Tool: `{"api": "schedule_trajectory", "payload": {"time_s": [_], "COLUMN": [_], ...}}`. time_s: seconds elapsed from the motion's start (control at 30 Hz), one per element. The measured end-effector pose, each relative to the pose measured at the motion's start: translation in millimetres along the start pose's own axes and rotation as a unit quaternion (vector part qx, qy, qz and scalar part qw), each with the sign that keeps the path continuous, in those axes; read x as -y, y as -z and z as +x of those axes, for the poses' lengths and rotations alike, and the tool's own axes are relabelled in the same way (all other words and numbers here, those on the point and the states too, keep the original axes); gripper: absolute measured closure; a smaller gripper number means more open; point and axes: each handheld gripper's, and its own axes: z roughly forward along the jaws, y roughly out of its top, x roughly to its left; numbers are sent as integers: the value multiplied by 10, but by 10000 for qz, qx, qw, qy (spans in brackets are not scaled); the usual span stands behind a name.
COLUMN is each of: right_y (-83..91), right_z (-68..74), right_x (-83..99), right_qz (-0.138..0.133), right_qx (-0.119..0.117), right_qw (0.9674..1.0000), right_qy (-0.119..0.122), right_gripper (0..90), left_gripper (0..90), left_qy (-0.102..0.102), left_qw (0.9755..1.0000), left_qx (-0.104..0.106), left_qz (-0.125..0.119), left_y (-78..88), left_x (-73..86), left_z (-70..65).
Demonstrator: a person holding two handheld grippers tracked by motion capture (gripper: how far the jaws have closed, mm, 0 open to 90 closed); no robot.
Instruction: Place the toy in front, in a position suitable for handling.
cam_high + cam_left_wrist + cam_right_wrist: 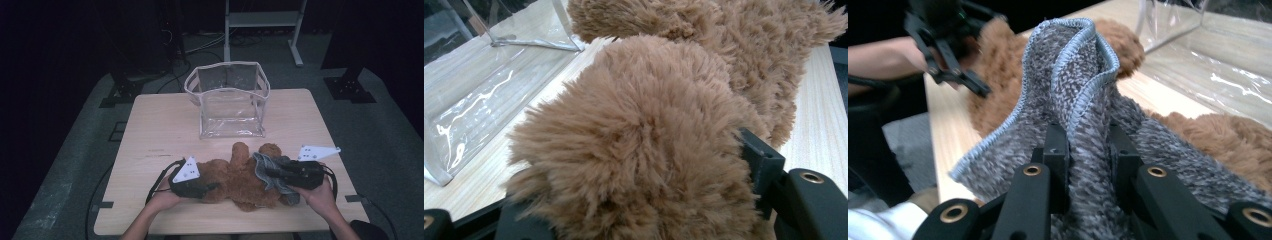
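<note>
Left gripper (212, 187) squeezing a fluffy lump of the brown teddy bear (235, 180), its two black jaws pressing in on the fur from both sides, with the soft brown fuzz bulging out big and round between them in the left gripper view (644, 145). Right gripper (270, 172) pinching a fold of the grey cloth (267, 170), jaws clamped close together on it, with the fold standing up in a tall loop with a pale blue stitched edge in the right gripper view (1073, 85). Lying on the near part of the desk (160, 130), the teddy bear, stretched out sideways between the two grippers, with the grey cloth draped over its right end and touching the fur. Resting on the desk behind the left gripper, the person's left hand (162, 200); wrapping around the right gripper, the right hand (317, 195). Standing farther back near the middle of the desk, a clear plastic bag (227, 100), upright and open at the top, just beyond the teddy bear and apart from both grippers. Showing again in the left gripper view, the shiny clear bag (484, 95) beside the fur.
</note>
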Motion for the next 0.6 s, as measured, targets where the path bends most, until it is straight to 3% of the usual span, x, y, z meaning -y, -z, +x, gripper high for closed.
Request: {"api": "schedule_trajectory", "payload": {"time_s": [0.2, 0.3, 0.47, 0.6], "right_y": [45, 159, 269, 176], "right_z": [-312, -370, -163, 41], "right_x": [109, 88, -151, -352], "right_qz": [277, 204, 58, 71], "right_qx": [564, 564, 235, -63], "right_qw": [9971, 9968, 9996, 9999], "right_qy": [-438, -521, -165, 101], "right_gripper": [753, 754, 754, 751], "left_gripper": [356, 355, 358, 359], "left_qy": [63, 55, 95, 25], "left_qw": [10000, 10000, 9999, 9998], "left_qx": [-16, -32, -103, -174], "left_qz": [-48, -68, -85, -112], "left_y": [-8, -7, -30, -57], "left_x": [7, 13, 2, -15], "left_z": [5, 2, -18, -69]}}
